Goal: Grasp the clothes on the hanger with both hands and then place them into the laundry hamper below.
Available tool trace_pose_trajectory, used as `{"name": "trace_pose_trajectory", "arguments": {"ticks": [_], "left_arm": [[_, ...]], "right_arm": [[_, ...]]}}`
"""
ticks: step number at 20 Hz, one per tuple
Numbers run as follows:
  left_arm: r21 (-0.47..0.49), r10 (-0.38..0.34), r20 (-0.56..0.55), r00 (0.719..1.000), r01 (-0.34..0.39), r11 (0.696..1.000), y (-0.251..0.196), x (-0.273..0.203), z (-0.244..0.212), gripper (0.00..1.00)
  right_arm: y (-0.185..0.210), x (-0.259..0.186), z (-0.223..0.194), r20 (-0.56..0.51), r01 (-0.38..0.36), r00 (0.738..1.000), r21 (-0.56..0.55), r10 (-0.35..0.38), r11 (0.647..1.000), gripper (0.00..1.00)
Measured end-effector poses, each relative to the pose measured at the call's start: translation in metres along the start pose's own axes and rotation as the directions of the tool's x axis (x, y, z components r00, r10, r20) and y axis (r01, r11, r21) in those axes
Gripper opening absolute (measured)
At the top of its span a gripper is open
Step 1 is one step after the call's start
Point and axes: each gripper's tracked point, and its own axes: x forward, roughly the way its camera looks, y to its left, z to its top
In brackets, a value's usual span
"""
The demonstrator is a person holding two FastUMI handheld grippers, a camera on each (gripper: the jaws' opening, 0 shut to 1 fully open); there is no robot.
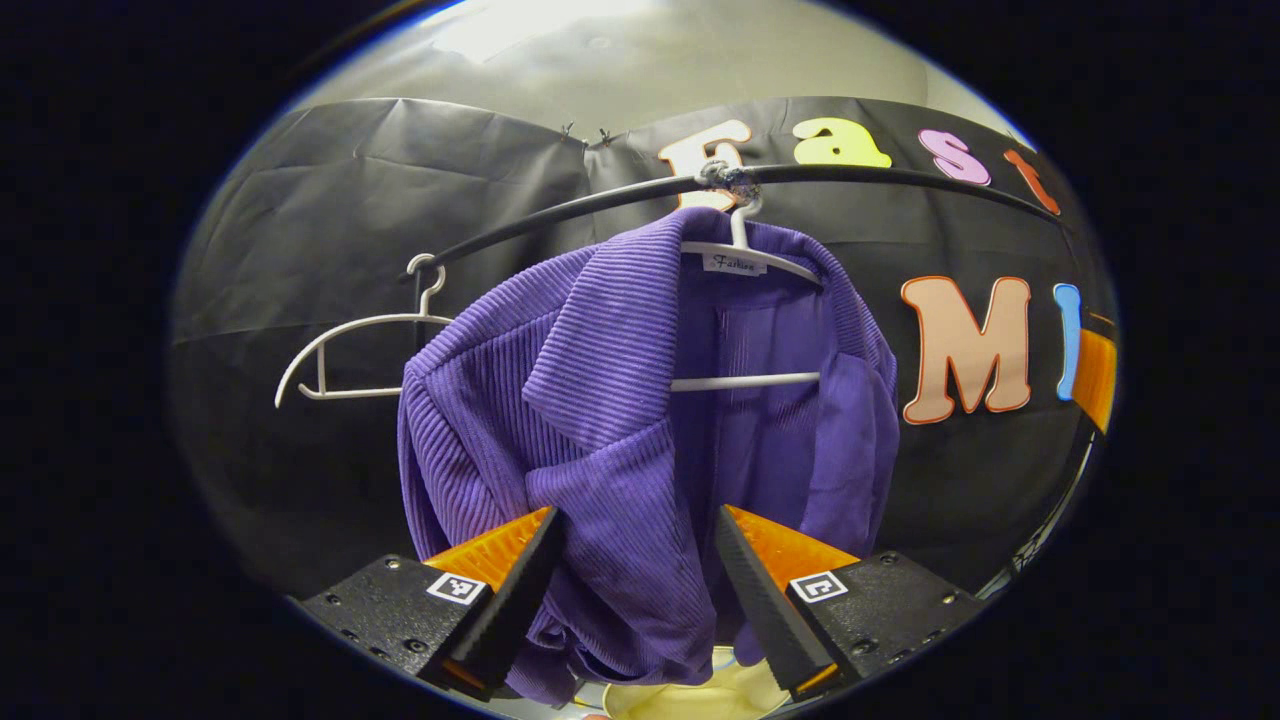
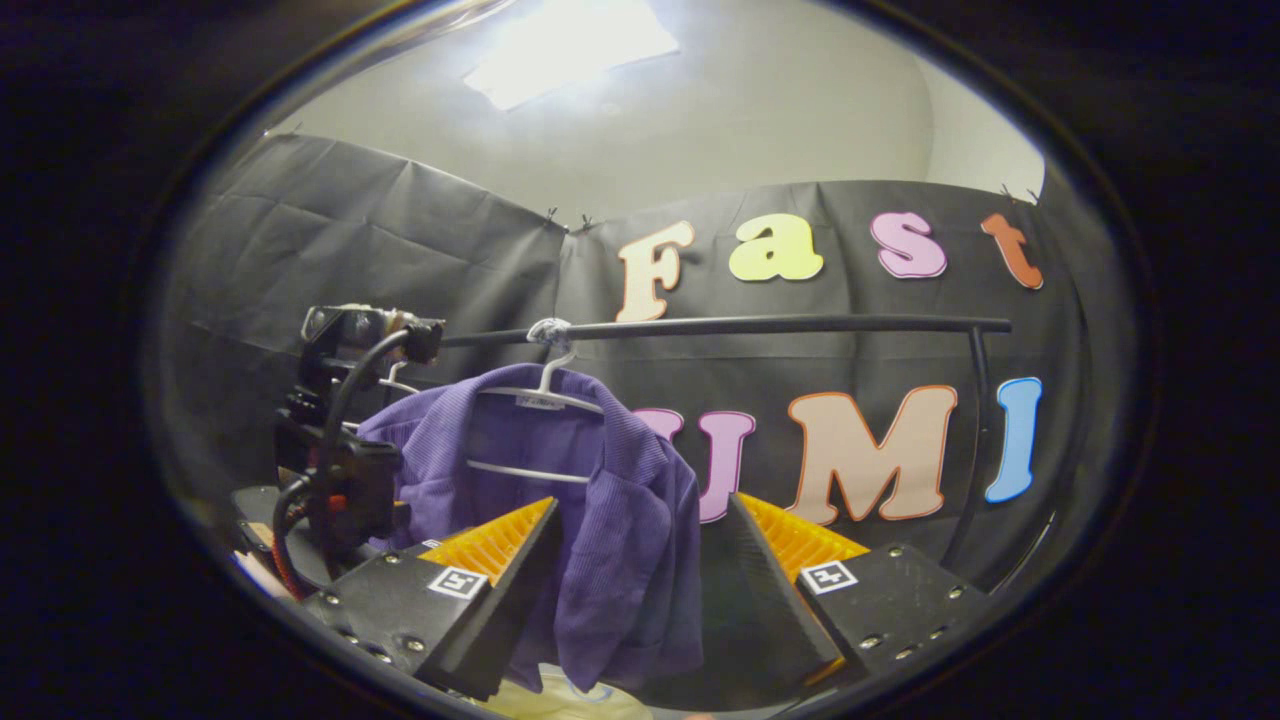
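Observation:
A purple ribbed garment [image 1: 610, 400] hangs on a white hanger [image 1: 745, 255] from a black rail [image 1: 560, 215]. My left gripper [image 1: 635, 520] is open just below the collar, and the garment's front fold lies in the gap between its fingers. In the right gripper view the garment [image 2: 620, 540] hangs with its right edge between the fingers of my open right gripper [image 2: 642, 505]. The left gripper's black body [image 2: 335, 470] sits against the garment's left side. A pale hamper rim [image 1: 690, 700] peeks out below the cloth.
A second white hanger [image 1: 350, 350], bare, hangs at the rail's left end. The rail [image 2: 760, 325] runs right to a vertical post [image 2: 985, 400]. Black cloth walls close in behind, with a lit ceiling above.

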Motion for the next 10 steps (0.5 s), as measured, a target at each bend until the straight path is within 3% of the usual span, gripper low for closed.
{"name": "trace_pose_trajectory", "arguments": {"ticks": [2, 9, 10], "left_arm": [[0.015, -0.013, 0.002, 1.000, 0.013, 1.000, -0.001, 0.012, 0.001, 0.89], [0.021, -0.025, -0.003, 1.000, 0.025, 0.999, 0.012, 0.022, 0.001, 0.03], [0.026, -0.037, -0.006, 0.999, 0.038, 0.999, 0.010, 0.021, 0.001, 0.02]], "right_arm": [[-0.001, 0.003, -0.002, -0.001, 0.001, 1.000, -0.001, -0.001, 1.000, 0.98], [0.009, 0.019, -0.014, -0.017, -0.020, 1.000, 0.001, 0.020, 1.000, 0.98], [0.011, 0.022, -0.017, -0.020, -0.024, 0.999, -0.001, 0.024, 1.000, 0.98]]}}
